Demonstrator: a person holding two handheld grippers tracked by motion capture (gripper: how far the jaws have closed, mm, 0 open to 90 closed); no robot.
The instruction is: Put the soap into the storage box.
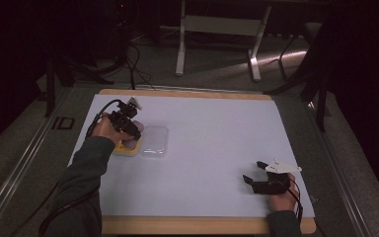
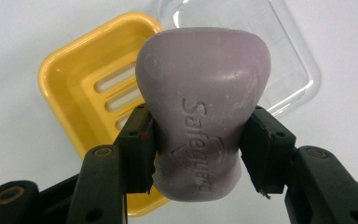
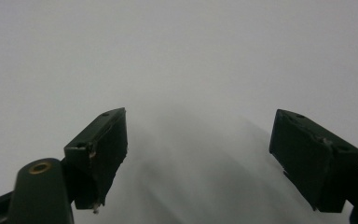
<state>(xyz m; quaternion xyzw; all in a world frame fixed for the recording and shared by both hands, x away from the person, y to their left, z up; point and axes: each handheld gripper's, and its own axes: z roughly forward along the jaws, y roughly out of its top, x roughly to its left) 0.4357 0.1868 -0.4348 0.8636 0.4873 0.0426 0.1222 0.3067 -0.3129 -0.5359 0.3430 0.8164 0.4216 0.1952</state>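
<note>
Left gripper (image 2: 198, 149) clamped on purple soap bar (image 2: 203, 107) at waist, bar held above yellow soap dish (image 2: 81, 88). Clear lid (image 2: 289, 70) just beside dish. Right gripper (image 3: 198, 154) jaws apart, well away from dish.

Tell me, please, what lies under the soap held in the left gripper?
Under the soap lies the yellow dish with its slots, beside the clear lid. The soap covers part of both.
</note>
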